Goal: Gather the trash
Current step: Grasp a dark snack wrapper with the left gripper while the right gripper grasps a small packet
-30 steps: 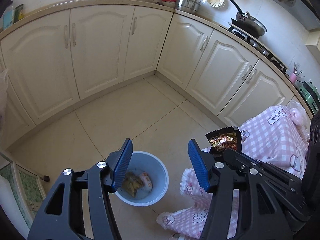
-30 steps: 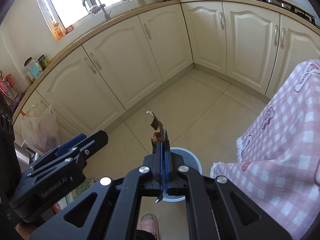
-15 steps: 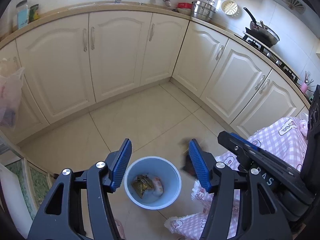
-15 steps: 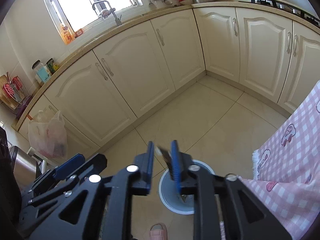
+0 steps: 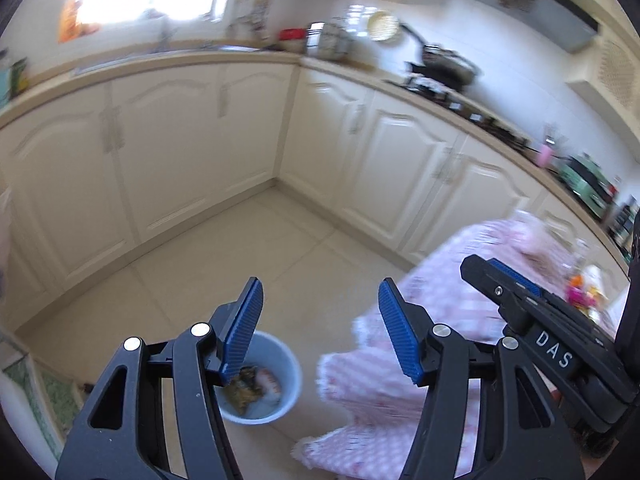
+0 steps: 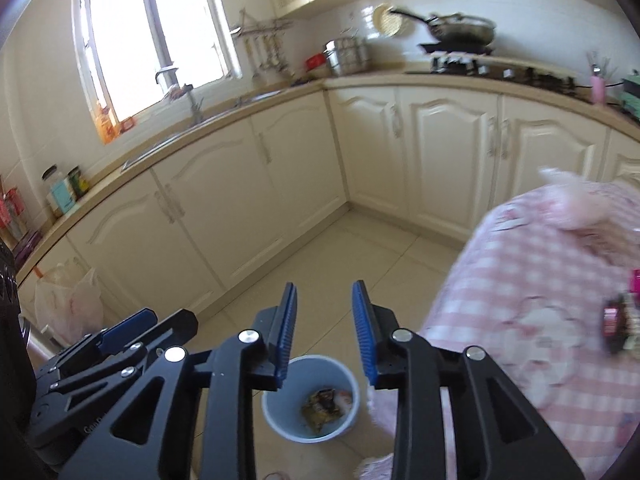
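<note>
Your right gripper (image 6: pixel 324 332) hangs above the pale blue bin (image 6: pixel 280 412) on the tiled floor (image 6: pixel 360 256), and its jaws have just been opening: the blue pads (image 6: pixel 286 332) stand a modest gap apart with nothing between them. Down in the bin lie the wrappers (image 6: pixel 322 404), a crumpled brownish one with a pale one beside it, resting on the bottom.

Your left gripper (image 5: pixel 320 328) is spread wider, about half open, and it has hold of nothing either. From its camera the bin (image 5: pixel 286 364) sits low, partly behind the left finger (image 5: pixel 242 326), with the wrappers (image 5: pixel 250 386) showing inside. Your right gripper (image 5: pixel 516 280) pokes in from the right edge of that view, over the pink checked tablecloth (image 5: pixel 440 280).

That tablecloth (image 6: pixel 540 280) hangs just beside the bin, its fringed edge close to the rim. On the cloth, at the far right of the right-hand view, there is more litter (image 6: pixel 614 324): a dark red packet, too blurred to read. The left-hand view shows a small bright heap (image 5: pixel 580 290) on the table as well, also blurred.

Cream cupboards (image 6: pixel 248 200) run around the corner behind, with a pan (image 6: pixel 460 28) on the hob, and a white plastic bag (image 6: pixel 68 304) hangs at the left. Your left gripper (image 6: pixel 120 330) shows at the lower left of the right-hand view.
</note>
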`<action>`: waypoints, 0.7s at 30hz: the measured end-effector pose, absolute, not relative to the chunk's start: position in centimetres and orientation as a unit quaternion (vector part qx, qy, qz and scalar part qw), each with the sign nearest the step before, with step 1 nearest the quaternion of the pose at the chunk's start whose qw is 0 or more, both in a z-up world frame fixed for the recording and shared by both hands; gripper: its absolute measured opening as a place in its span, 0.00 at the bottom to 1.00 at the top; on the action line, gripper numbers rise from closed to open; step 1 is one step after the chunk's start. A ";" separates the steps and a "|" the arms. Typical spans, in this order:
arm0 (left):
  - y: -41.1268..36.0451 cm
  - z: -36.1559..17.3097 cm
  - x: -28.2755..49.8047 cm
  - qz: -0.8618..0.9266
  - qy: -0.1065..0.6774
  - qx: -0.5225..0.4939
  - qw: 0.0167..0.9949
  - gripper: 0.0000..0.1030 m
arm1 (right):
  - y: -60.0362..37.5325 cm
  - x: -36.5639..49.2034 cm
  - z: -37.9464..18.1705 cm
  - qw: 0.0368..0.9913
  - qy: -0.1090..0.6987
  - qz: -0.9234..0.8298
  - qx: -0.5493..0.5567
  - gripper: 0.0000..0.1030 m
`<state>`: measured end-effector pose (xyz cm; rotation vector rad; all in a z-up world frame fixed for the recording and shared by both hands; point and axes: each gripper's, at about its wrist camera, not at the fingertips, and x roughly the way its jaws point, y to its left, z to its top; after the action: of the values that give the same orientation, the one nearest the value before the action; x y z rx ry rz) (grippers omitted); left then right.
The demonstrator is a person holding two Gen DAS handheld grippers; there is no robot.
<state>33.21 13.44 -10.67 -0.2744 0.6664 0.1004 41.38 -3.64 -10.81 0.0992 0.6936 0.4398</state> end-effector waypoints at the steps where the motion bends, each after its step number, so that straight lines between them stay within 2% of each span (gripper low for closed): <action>1: 12.0 -10.2 33.2 0.034 0.324 -0.128 0.937 0.57 | -5.3 41.0 -10.3 0.920 0.331 0.202 0.053 0.29; 10: -0.9 -8.9 34.3 -0.091 0.332 -0.077 0.936 0.61 | -20.5 37.9 -8.1 0.949 0.296 0.080 0.076 0.36; 21: -11.0 -11.6 37.2 -0.147 0.385 -0.048 0.910 0.61 | -32.1 37.8 -12.0 0.930 0.340 0.011 0.141 0.36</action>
<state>37.16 -11.02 -11.59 -0.0980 0.7935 -0.3033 37.82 -32.13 -12.04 0.2894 0.6967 0.0231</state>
